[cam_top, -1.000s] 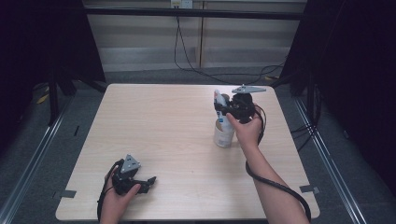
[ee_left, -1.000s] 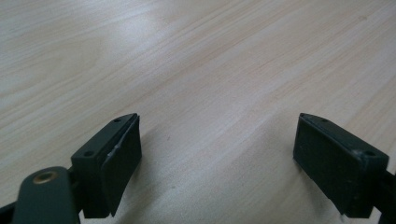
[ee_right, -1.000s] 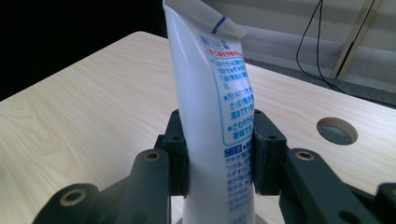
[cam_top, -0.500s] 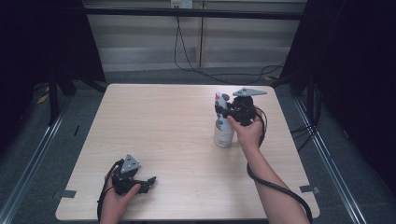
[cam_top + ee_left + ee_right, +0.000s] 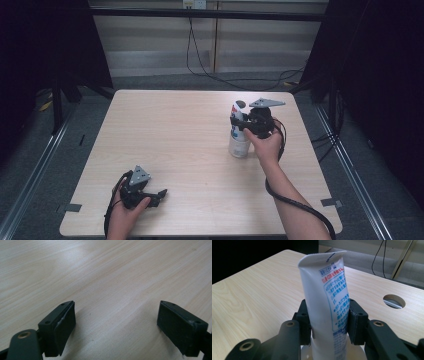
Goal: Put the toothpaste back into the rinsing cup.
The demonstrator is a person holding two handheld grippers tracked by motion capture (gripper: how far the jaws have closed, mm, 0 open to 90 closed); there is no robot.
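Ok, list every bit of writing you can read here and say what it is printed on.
Tube held upright between the right gripper pads, standing in a white cup: blocks of red and blue Japanese print, too small and blurred to quote.
High view: the tube's print is too small to read.
Table and left gripper: no writing.

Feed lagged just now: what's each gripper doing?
Left gripper: open, holding nothing, low over the table.
Right gripper: shut on the toothpaste tube, upright in a cup.
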